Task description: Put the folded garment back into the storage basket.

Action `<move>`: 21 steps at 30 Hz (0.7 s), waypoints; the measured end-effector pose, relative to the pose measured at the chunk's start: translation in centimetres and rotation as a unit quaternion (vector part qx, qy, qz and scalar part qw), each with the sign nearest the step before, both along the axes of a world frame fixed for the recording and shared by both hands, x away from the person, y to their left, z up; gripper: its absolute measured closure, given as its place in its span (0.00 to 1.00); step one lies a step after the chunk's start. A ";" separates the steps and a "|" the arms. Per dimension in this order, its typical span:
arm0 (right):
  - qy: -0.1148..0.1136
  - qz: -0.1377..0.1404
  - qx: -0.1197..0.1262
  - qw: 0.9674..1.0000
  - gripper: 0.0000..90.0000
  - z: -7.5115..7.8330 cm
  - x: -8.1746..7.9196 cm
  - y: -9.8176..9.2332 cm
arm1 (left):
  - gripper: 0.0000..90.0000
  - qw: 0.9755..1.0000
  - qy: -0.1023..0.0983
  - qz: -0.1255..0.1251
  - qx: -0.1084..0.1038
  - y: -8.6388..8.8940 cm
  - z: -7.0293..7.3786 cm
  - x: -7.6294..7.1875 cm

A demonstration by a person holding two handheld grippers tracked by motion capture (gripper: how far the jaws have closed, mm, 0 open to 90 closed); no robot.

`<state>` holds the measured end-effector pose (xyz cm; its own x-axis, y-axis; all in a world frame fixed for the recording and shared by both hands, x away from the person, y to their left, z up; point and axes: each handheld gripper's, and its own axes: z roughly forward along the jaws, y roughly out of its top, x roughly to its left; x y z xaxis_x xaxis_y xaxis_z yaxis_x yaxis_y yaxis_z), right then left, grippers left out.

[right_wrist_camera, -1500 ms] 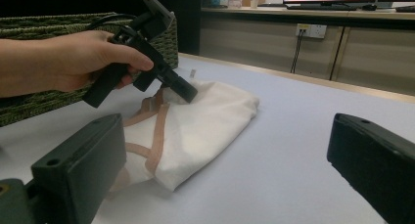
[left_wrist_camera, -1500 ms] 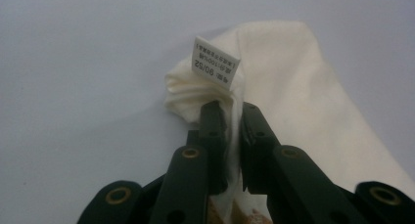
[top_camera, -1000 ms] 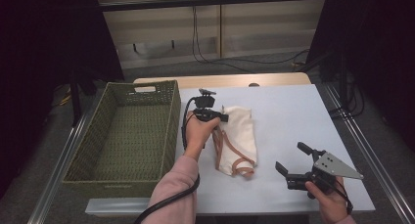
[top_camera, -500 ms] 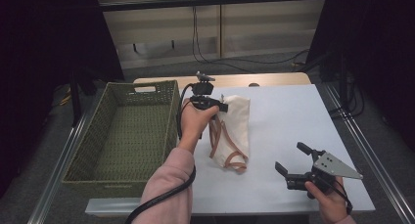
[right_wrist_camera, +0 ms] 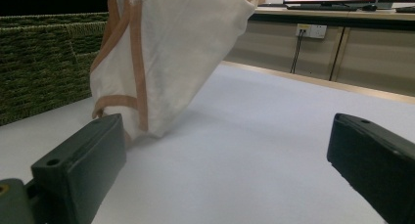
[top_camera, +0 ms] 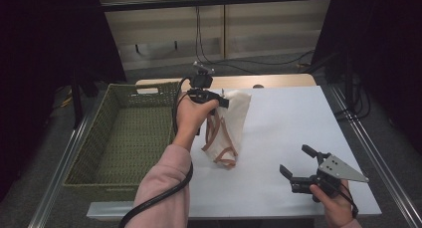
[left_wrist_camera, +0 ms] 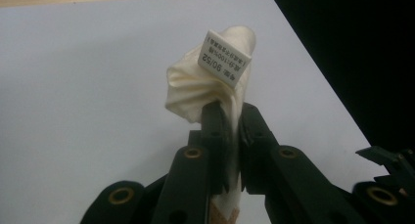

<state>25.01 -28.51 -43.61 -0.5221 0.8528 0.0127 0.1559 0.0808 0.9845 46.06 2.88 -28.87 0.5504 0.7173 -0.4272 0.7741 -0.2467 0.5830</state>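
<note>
A cream cloth garment (top_camera: 233, 119) with tan straps hangs from my left gripper (top_camera: 222, 101), its lower end still resting on the white table (top_camera: 293, 123). In the left gripper view the jaws are shut on a bunched fold of the garment (left_wrist_camera: 205, 87), with a white size label (left_wrist_camera: 224, 62) sticking up above them. My right gripper (top_camera: 297, 165) sits low near the table's front right corner, open with nothing between its jaws. In the right gripper view the garment (right_wrist_camera: 171, 53) hangs ahead and to the left of the wide-apart fingers (right_wrist_camera: 78, 165).
A green woven basket (top_camera: 124, 138) stands to the left of the table, beside the lifted garment. Cables run along the floor behind the table. A wooden strip edges the table's far side (top_camera: 278, 81).
My left gripper has risen with the garment, pulling it from lying flat to hanging nearly upright. The right gripper has stayed where it was.
</note>
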 end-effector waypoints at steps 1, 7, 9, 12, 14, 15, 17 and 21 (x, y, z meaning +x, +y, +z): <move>0.001 0.000 0.000 1.000 0.01 0.0 0.0 0.0 | 0.93 1.000 -0.001 0.001 0.000 0.1 0.2 0.0; 0.002 0.001 0.000 1.000 0.01 0.0 0.0 0.0 | 0.93 1.000 0.000 0.001 0.004 0.5 1.2 0.0; 0.002 0.000 0.000 1.000 0.01 0.0 0.0 0.0 | 0.93 1.000 -0.001 0.001 0.003 0.6 1.6 0.0; 0.002 0.001 0.001 1.000 0.01 0.0 0.0 0.1 | 0.93 1.000 -0.002 0.003 0.006 0.7 1.9 0.0; 0.001 0.001 0.001 1.000 0.01 0.0 0.0 0.0 | 0.93 1.000 -0.001 0.002 0.006 0.8 2.4 0.0; 0.001 0.003 0.002 1.000 0.01 0.0 0.0 0.1 | 0.93 1.000 0.002 0.003 0.003 0.9 2.6 0.0; 0.000 0.003 0.002 1.000 0.01 0.0 0.0 0.1 | 0.93 1.000 0.002 0.002 0.001 1.1 2.9 0.0; 0.001 0.002 0.003 1.000 0.01 0.0 0.0 0.1 | 0.93 1.000 -0.001 0.000 0.007 1.4 3.5 -0.1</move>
